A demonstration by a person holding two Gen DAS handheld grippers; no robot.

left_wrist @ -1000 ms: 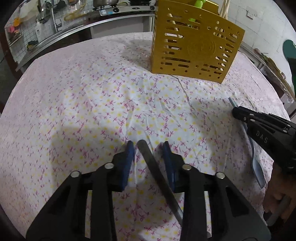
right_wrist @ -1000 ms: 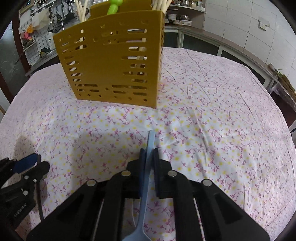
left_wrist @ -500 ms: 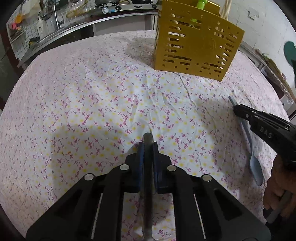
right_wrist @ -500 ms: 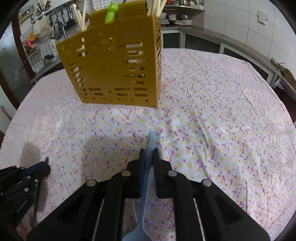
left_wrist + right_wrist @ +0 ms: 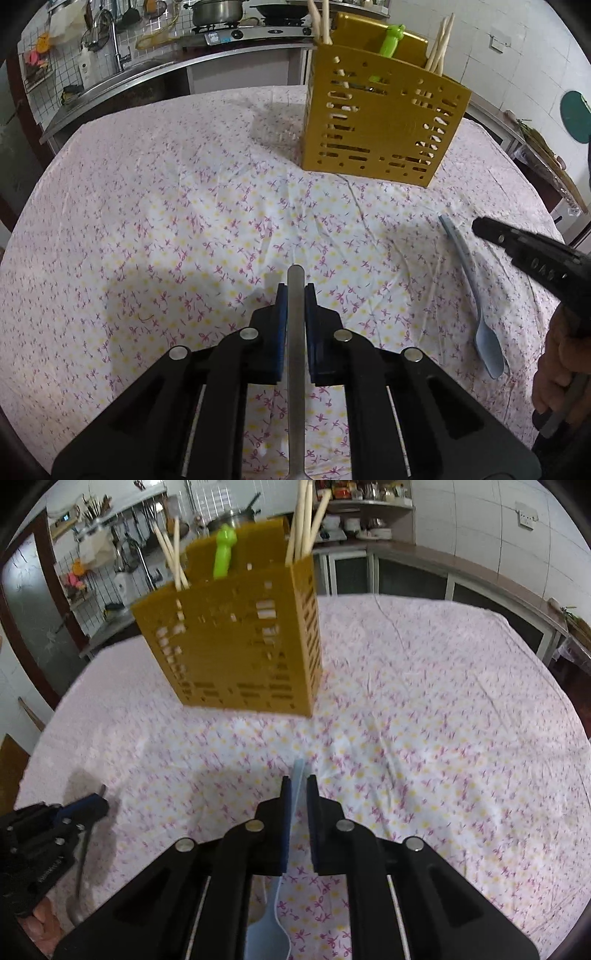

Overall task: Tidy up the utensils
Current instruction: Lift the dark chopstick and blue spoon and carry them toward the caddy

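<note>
White tiled wall behind; steel counter with tap, pot and stove; wire rack at left; floral cloth covers the table.

holder on tablecloth, chopsticks inside

"DAS" on right hand-held gripper
</note>
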